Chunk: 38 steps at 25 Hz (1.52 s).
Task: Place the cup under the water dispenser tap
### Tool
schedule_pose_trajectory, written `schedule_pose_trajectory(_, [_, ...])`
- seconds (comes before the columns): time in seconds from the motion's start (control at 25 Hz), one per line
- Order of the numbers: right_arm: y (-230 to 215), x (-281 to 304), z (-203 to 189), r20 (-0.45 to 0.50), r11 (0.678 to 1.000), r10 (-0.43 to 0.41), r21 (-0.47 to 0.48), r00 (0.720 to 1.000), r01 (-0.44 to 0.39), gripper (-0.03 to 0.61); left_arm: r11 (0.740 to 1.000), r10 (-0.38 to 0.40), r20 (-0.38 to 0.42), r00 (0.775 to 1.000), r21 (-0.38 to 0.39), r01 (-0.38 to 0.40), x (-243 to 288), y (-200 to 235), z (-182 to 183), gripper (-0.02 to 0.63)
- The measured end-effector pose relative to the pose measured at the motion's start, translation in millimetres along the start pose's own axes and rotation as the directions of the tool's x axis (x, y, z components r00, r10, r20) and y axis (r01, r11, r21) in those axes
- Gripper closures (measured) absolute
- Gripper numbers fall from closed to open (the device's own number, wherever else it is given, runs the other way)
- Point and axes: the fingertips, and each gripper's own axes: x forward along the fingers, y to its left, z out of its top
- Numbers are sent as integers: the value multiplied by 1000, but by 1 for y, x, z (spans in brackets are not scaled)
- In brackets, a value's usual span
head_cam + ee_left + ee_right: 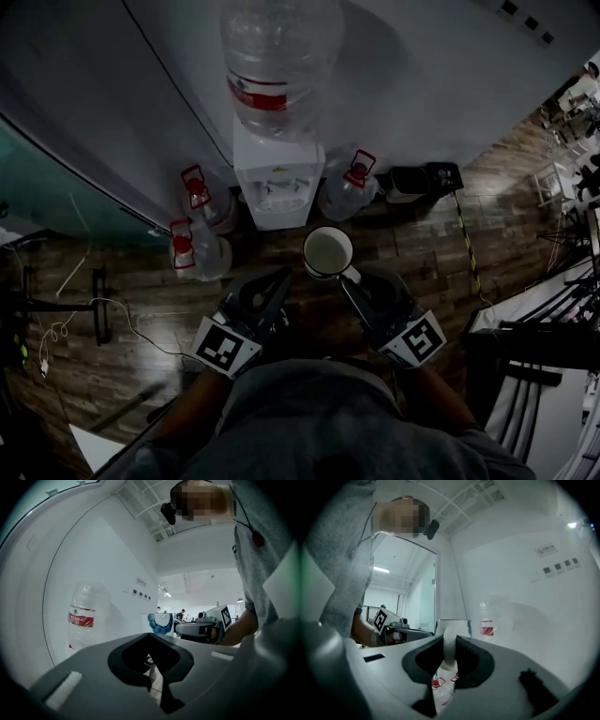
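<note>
White cup (327, 251) with a blue pattern on the side, and we've got it by the handle. The right gripper (352, 278) has its fingers (469, 660) clamped on that white loop, and the cup body sits just past the fingertips, upright, mouth up and looking empty from above. The left gripper (272, 286) is beside it with its fingers pressed together on nothing, just along for the ride.

So the pickup part looks done to us. What's left is the real job. The water dispenser (277, 183), with the big bottle (277, 56) on top, stands ahead of the right fingers, well apart from the cup, with a strip of wood floor (403, 253) between them. We can't really make out the tap from here, as the front panel is too small and dark. Spare jugs (202, 197) sit on the floor on both sides of the dispenser, so we'd guess the approach should go straight down the middle.

Our read is that the cup is grabbed but not delivered. We'd need to close the gap, line the cup up under the tap, set it down and let go.
</note>
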Motion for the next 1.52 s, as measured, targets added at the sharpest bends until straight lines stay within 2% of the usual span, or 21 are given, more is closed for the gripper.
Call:
schedule_pose_trajectory(0.12, [-9, 28, -10, -51, 1000, -15, 3, 999, 15, 515, 1000, -14, -11, 1000, -20, 14, 4, 29, -3, 606])
schedule_pose_trajectory(0.36, [-35, 68, -23, -35, 1000, -1, -13, 999, 1, 515, 999, 0, -26, 1000, -53, -1, 19, 68, -15, 606])
schedule_pose_trajectory(0.56, [-72, 94, -46, -44, 1000, 29, -5, 999, -29, 515, 994, 51, -46, 998, -91, -55, 43, 97, -37, 606])
schedule_pose_trajectory(0.68, [-97, 107, -63, -43, 997, 72, -14, 996, -72, 515, 987, 115, -46, 992, -108, -120, 62, 116, -50, 606])
schedule_pose_trajectory(0.8, [-120, 117, -81, -30, 991, 134, 2, 990, -134, 515, 975, 201, -26, 979, -89, -202, 80, 136, -60, 606])
schedule_pose_trajectory(1.0, [-150, 135, -117, -27, 972, 228, 58, 973, -226, 515, 941, 331, -12, 943, -72, -331, 102, 162, -81, 606])
schedule_pose_trajectory(1.16, [-170, 147, -164, -56, 960, 274, 71, 960, -270, 515, 901, 426, 9, 905, -100, -423, 114, 193, -106, 606])
schedule_pose_trajectory(1.36, [-163, 172, -212, -50, 951, 308, 58, 950, -305, 515, 871, 479, 25, 877, -140, -471, 107, 226, -149, 607])
schedule_pose_trajectory(1.52, [-155, 190, -259, -52, 953, 298, 65, 953, -294, 514, 865, 490, 35, 871, -142, -481, 100, 257, -192, 606])
